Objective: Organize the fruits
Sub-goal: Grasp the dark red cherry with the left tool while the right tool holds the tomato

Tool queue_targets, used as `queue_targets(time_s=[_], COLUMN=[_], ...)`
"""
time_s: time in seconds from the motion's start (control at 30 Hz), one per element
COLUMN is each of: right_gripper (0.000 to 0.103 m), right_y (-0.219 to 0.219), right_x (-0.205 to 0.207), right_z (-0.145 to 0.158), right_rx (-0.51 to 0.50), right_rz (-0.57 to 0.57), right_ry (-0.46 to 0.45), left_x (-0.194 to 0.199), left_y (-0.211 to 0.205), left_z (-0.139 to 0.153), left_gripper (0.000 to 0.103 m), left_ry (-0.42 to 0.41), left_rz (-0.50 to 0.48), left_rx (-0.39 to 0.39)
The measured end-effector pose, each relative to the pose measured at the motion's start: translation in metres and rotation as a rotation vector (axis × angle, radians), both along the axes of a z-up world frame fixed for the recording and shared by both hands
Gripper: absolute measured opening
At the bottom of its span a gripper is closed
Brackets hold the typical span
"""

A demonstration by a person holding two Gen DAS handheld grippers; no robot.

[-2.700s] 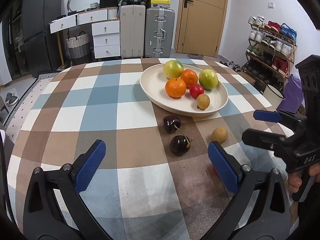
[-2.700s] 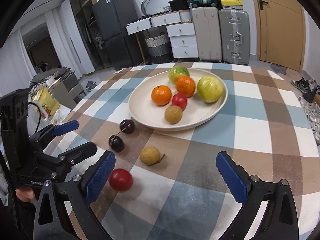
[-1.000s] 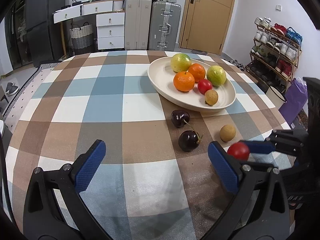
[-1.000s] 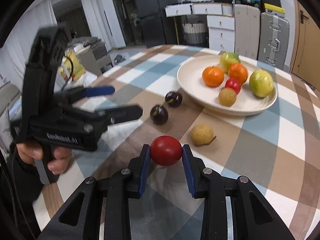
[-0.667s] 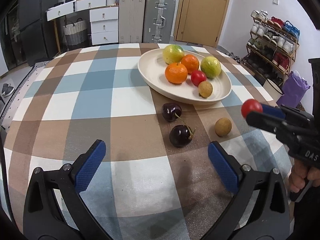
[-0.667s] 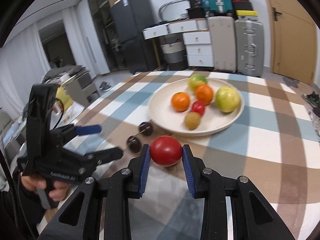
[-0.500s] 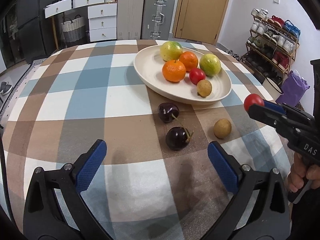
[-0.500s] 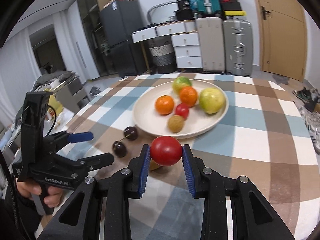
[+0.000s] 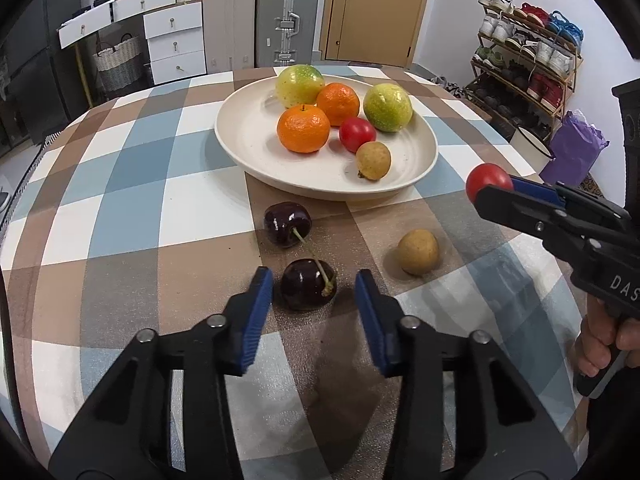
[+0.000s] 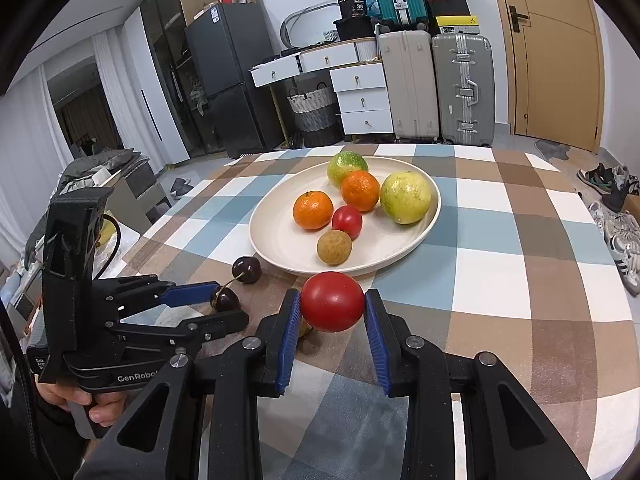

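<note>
My right gripper (image 10: 332,312) is clamped on a red cherry tomato (image 10: 332,301), held above the checked tablecloth (image 10: 500,240) just in front of the near rim of the cream plate (image 10: 428,222). My left gripper (image 9: 314,300) is closing its jaws around the nearer dark cherry (image 9: 307,289), which sits on the cloth between the blue pads (image 9: 258,316); there is a sliver of gap on each side, so I do not count it as gripped yet.

The far cherry (image 9: 287,223) lies close behind it, and a stem seems to run between the two. If they are joined, lifting one may drag or fling the other. The cherry is round and glossy, so a squeeze landing off centre could squirt it out towards the brown longan (image 9: 418,257) on the cloth to its right.

The plate already carries two oranges, two green fruits, a tomato (image 9: 357,134) and a longan (image 9: 373,160), crowded to the far right. Letting my tomato go from too high could knock them or send it rolling over the shallow rim. My two tools are also near each other; swinging both to the plate together risks a collision.
</note>
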State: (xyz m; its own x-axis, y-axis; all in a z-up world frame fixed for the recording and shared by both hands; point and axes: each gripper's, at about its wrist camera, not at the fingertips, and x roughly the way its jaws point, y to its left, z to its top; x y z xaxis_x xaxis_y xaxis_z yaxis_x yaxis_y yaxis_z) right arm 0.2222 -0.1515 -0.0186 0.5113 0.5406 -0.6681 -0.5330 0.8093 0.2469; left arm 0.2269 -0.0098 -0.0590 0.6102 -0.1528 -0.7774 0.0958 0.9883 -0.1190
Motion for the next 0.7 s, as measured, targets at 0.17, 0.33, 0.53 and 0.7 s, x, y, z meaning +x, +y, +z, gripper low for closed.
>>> queue_targets(time_s=[0.17,0.33,0.53,0.7], right_gripper=[0.032,0.032,0.032,0.032], right_y=[-0.001,-0.001,-0.001,-0.003], right_x=[0.001,0.001,0.001,0.001], right_z=[0.0,0.0,0.0,0.001], right_rx=[0.001,-0.001,0.004,0.015], right_rz=[-0.004,-0.006,-0.009,-0.012], right_ry=[0.003,0.0,0.0,-0.006], left_x=[-0.005,-0.011,-0.018,-0.025], left_y=[0.002,-0.002,-0.003,-0.005], left_z=[0.002,0.004,0.009,0.018], left_gripper=[0.025,0.025,0.025,0.025], left_ry=[-0.013,-0.028,-0.053,-0.089], left_rz=[-0.019,-0.041,-0.062,-0.08], left_rx=[-0.03,-0.039,-0.062,-0.085])
